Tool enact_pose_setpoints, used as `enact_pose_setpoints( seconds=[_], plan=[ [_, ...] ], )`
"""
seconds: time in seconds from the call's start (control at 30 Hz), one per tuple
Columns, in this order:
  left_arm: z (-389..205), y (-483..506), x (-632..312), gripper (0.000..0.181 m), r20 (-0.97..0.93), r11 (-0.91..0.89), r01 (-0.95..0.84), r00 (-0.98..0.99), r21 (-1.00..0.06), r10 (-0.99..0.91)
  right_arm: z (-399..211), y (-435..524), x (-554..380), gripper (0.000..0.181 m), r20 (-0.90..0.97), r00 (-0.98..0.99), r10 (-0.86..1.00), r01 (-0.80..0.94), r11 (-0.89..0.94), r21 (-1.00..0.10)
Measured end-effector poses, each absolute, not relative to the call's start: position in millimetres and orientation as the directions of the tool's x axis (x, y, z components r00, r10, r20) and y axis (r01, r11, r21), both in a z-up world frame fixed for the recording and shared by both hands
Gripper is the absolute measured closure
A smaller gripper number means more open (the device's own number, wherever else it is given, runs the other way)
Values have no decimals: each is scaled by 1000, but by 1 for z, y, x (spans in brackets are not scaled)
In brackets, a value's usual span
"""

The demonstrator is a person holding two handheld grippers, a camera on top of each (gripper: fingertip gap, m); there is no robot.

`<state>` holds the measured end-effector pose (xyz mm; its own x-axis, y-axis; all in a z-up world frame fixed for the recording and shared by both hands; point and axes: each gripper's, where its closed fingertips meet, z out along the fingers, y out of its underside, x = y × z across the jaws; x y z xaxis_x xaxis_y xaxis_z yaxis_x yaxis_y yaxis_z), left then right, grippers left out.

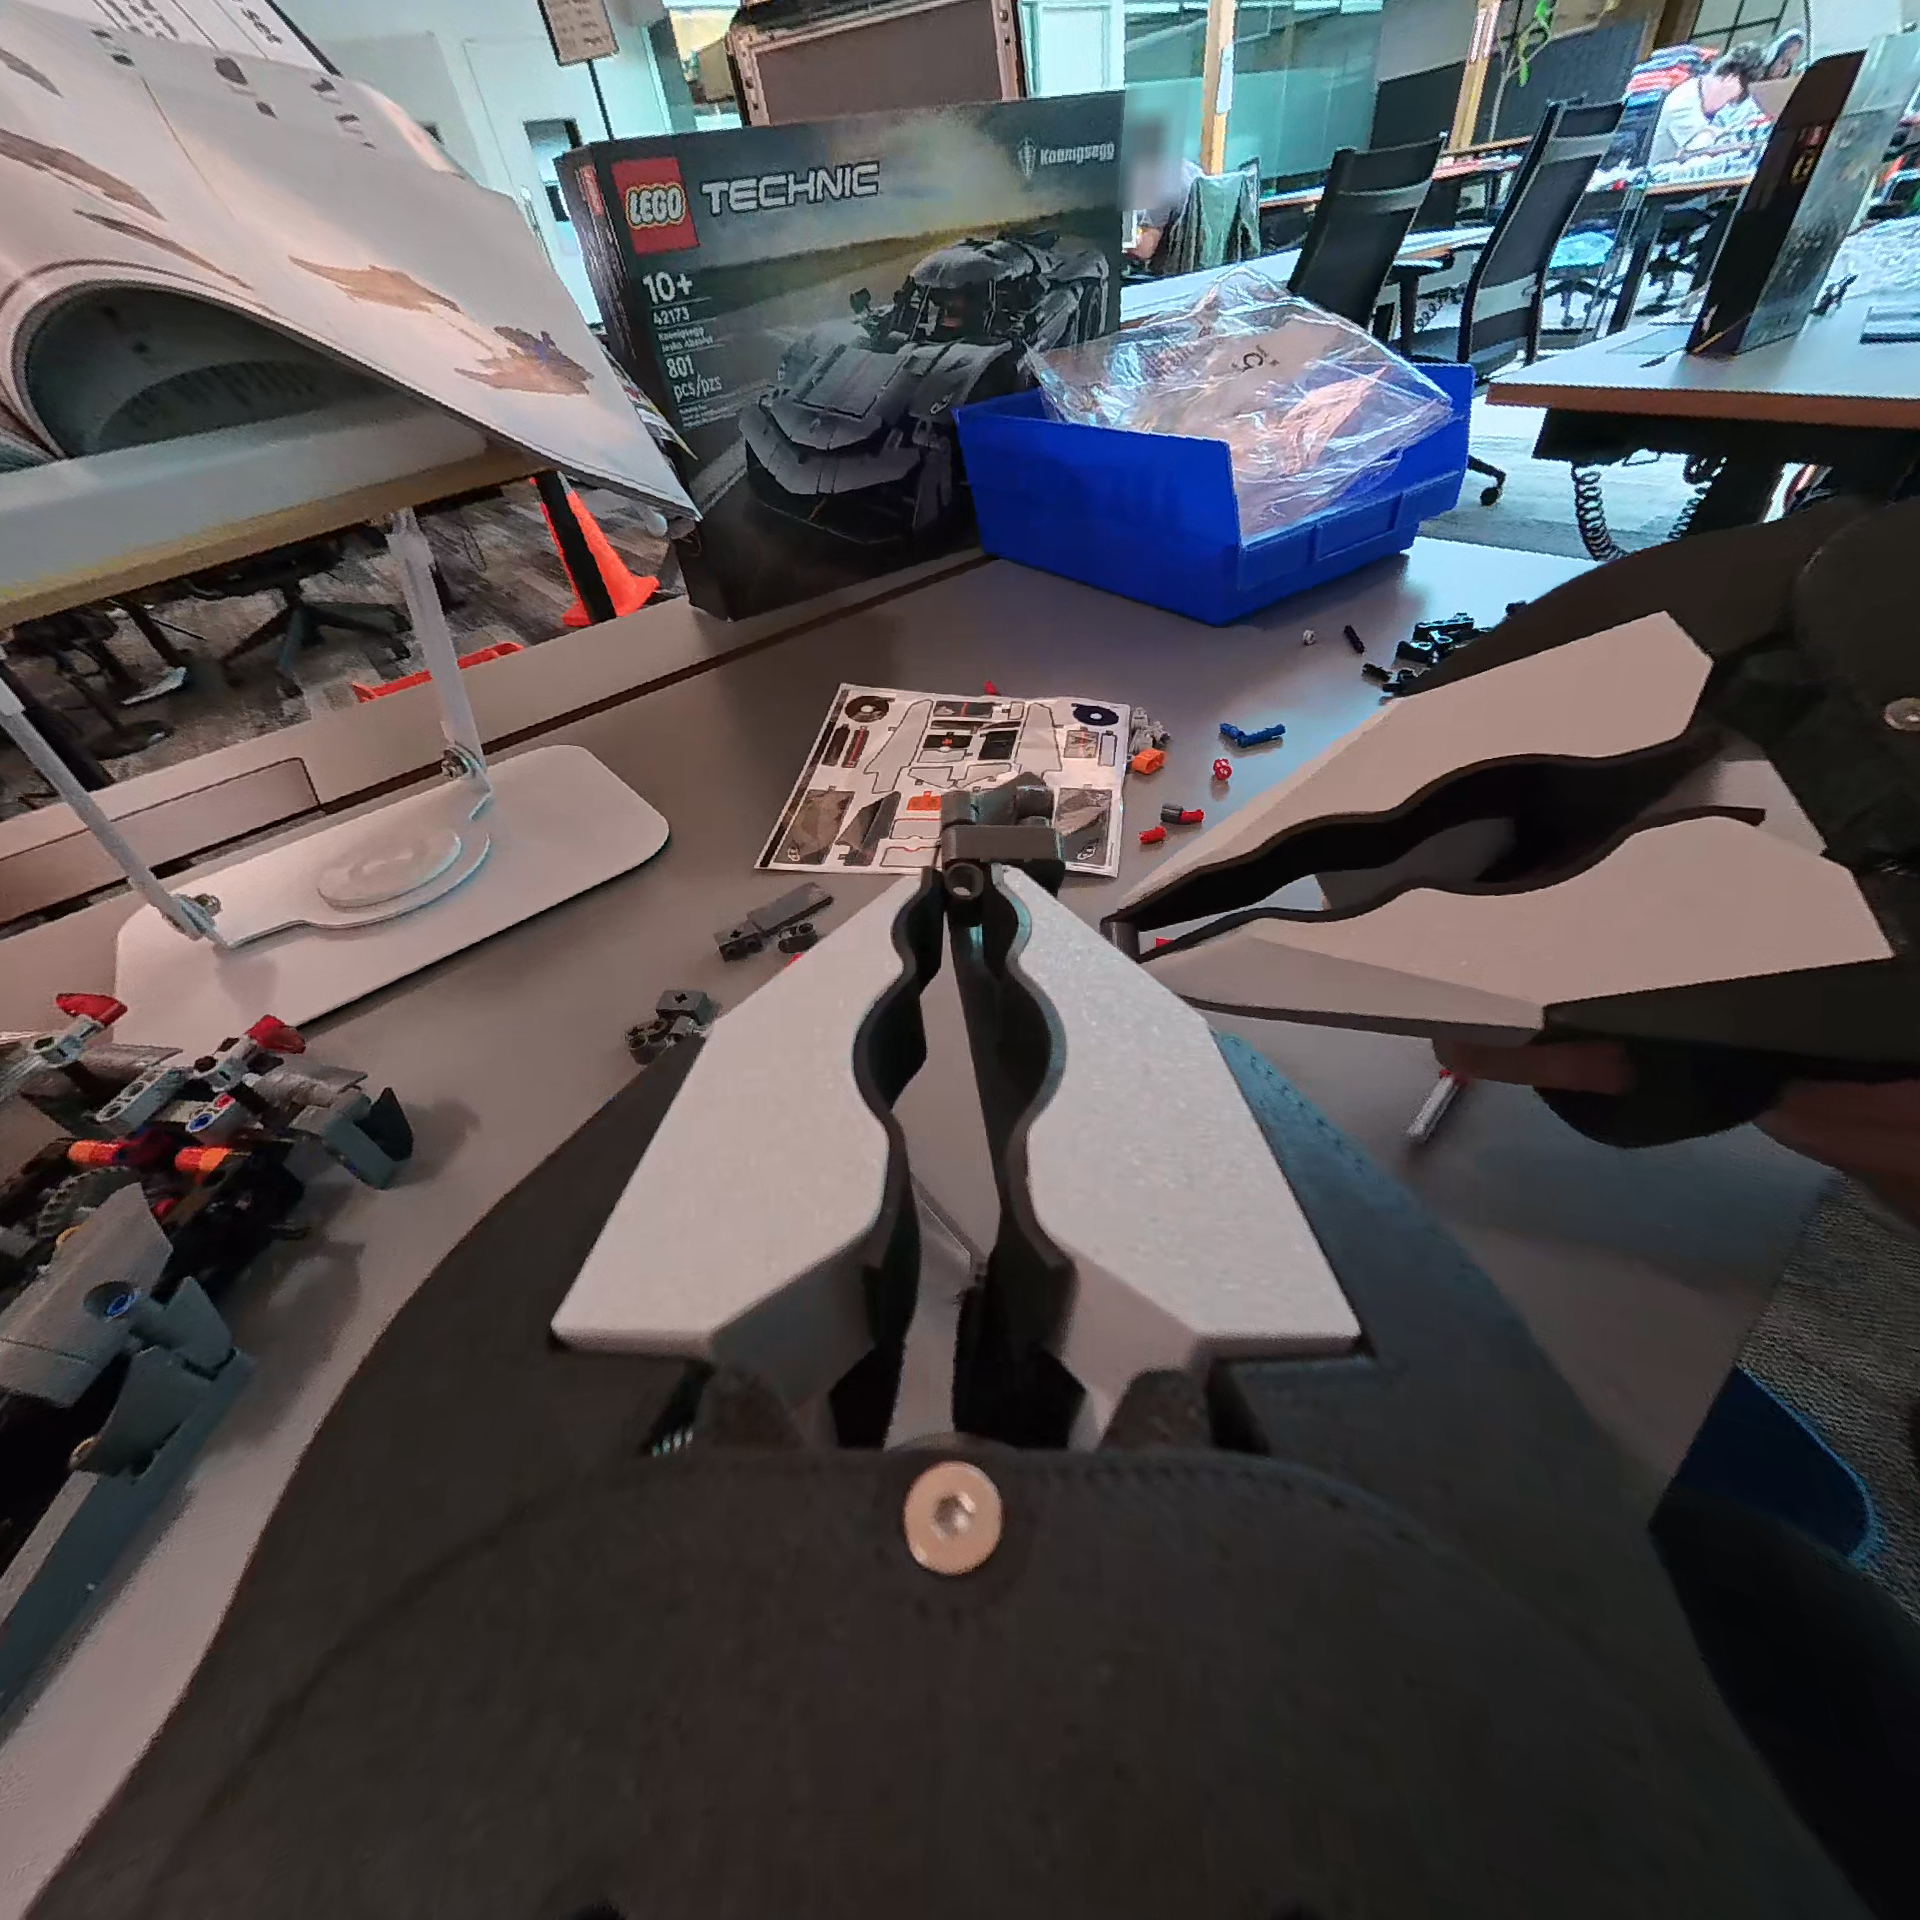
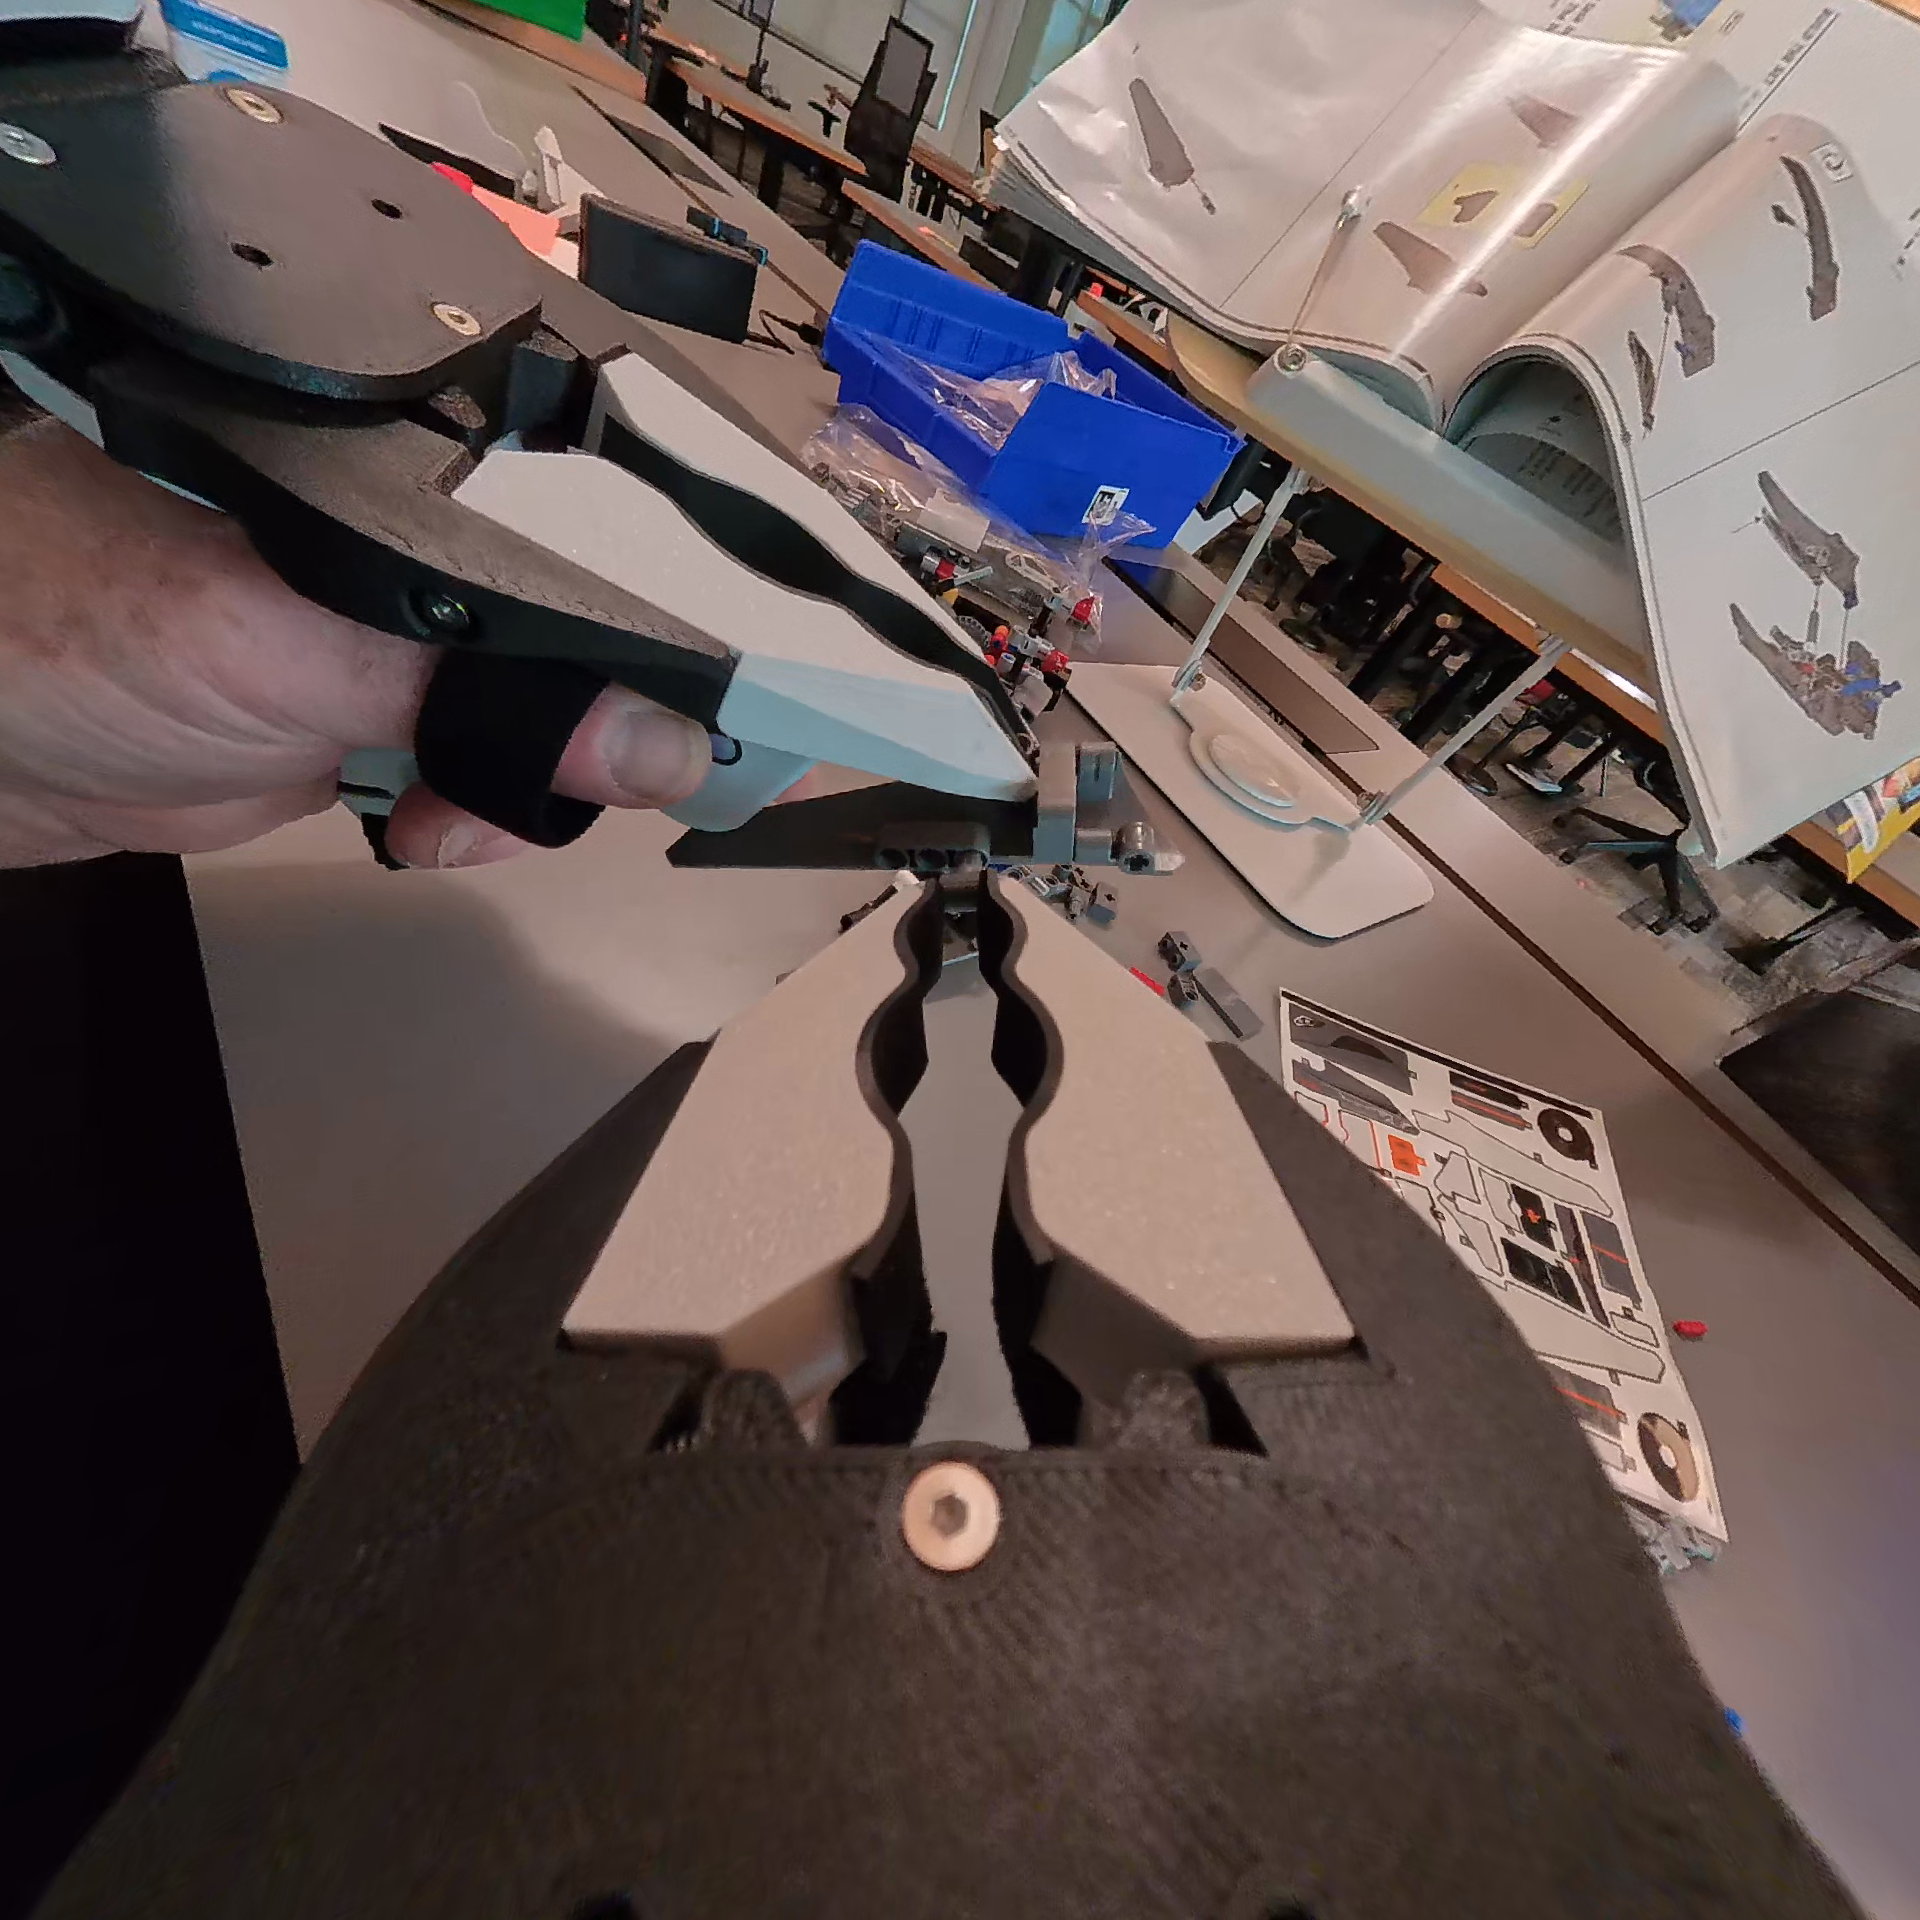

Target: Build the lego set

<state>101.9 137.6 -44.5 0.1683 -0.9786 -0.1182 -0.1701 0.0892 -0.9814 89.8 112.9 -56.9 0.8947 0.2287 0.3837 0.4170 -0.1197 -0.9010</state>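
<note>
The grey tabletop [image 1: 582,665] carries everything: an open instruction book [image 1: 260,260] on a stand at the far left, the set's box [image 1: 852,343] standing at the far middle, and a blue bin [image 1: 1143,509] with a clear bag just right of the box. A half-built model [image 1: 156,1164] lies at the near left edge, and a sticker sheet [image 1: 894,790] lies flat in the middle, with loose small pieces [image 1: 1184,790] scattered to its right.

The left hand-held gripper [image 1: 971,883] is closed narrow on a small grey sub-assembly [image 1: 1003,826], held up above the sheet. The right hand-held gripper [image 2: 961,894] is pinched nearly closed on a small dark piece [image 2: 956,914], too small to identify, and its tips sit just under the black beam [image 2: 930,857] of that sub-assembly.

The step in hand looks like pressing this piece into the held part. The risk is misalignment: a push off the hole's axis could twist the sub-assembly in the narrow grip or flick the piece onto the tabletop among the loose parts. The tip-only grip gives little resistance to rotation.
</note>
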Motion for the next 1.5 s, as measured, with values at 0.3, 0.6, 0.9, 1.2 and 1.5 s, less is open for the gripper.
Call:
enact_pose_setpoints(
  seconds=[0.3, 0.6, 0.9, 1.2, 1.5],
  plan=[
    [-40, 136, 101, 177, 113, -121, -99, 87, -988, -990, -48, 109, 88, 178, 396, 888, 234, 414, -34, -910],
    [-37, 133, 101, 177, 84, -91, -97, 77, -991, -993, -46, 107, 88, 178, 395, 885, 247, 412, -18, -911],
    [-39, 135, 101, 177, -35, 20, -131, 119, -991, -992, -51, 109, 88, 178, 403, 879, 257, 424, -31, -905],
    [-40, 136, 100, 177, -23, 7, -131, 125, -991, -992, -54, 112, 87, 178, 409, 877, 252, 428, -25, -903],
    [-38, 134, 100, 176, 7, -20, -118, 118, -993, -993, -54, 112, 87, 178, 441, 866, 237, 457, -15, -889]
  ],
)
